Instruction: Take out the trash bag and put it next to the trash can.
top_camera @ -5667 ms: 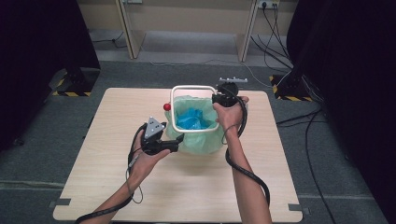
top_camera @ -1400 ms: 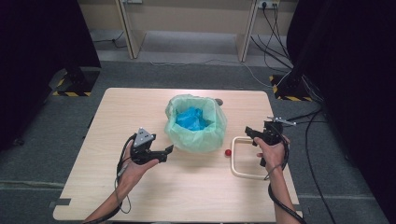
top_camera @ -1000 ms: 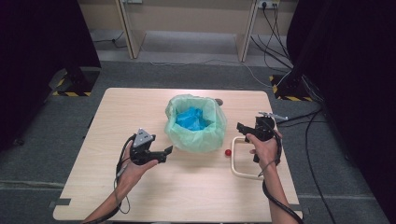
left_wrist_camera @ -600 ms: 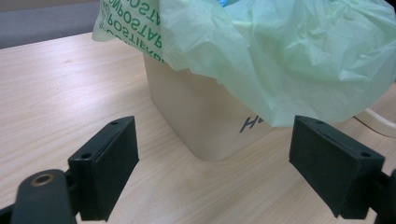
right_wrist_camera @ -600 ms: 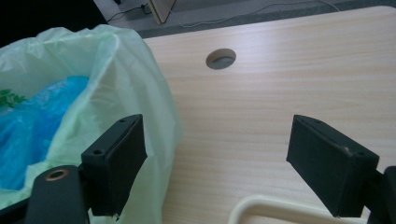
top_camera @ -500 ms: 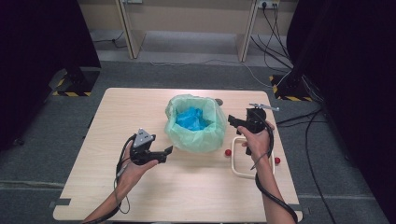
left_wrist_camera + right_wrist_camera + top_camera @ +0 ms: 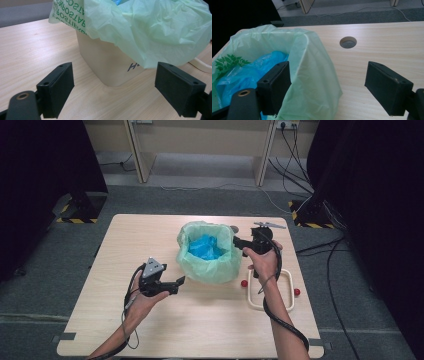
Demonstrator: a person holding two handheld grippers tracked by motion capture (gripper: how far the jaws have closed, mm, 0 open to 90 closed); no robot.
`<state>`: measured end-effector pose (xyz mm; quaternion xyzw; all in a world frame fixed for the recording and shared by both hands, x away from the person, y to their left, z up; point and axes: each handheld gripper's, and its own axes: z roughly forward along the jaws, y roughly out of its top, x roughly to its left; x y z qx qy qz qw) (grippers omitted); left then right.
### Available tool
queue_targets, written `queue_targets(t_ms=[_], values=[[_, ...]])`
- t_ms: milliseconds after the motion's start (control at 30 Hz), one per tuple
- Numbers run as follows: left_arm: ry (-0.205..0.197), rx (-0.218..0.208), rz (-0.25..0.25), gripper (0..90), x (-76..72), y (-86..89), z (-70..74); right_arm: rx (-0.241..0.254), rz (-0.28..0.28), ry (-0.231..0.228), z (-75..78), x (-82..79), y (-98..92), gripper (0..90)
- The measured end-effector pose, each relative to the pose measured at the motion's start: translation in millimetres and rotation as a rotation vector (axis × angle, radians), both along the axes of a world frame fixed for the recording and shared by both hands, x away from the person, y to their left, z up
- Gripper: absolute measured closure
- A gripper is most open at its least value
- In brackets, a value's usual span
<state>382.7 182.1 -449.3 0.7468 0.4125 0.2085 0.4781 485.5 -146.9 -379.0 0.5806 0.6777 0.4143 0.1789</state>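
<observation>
The right gripper (image 7: 239, 244), jaws spread wide, is hovering at the green bin liner's (image 7: 210, 265) rim; the left gripper (image 7: 176, 284), also wide, is waiting nearby.

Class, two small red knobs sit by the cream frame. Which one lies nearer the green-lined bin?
The red knob at the cream frame's left corner, beside the green-lined bin. The other knob lies off the frame's right side.

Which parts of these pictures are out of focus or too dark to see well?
High view: the table is evenly lit, both side areas almost black. Left gripper view: the jaws near the lens are soft, the bag and bin sharper. Right gripper view: the jaws are soft, the top left corner dark.
</observation>
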Motion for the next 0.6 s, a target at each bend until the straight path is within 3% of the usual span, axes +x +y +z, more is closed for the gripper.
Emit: queue_targets(t_ms=[233, 600], values=[[-0.006, -0.015, 0.001, 15.0, 2.6, -2.5, 3.5, -0.013, 0.024, 0.018, -5.4, 4.8, 14.3, 21.0], [-0.016, -0.032, -0.028, 19.4, 13.4, -8.6, 11.1, -0.012, 0.013, 0.024, -7.2, 4.3, 6.9, 21.1]])
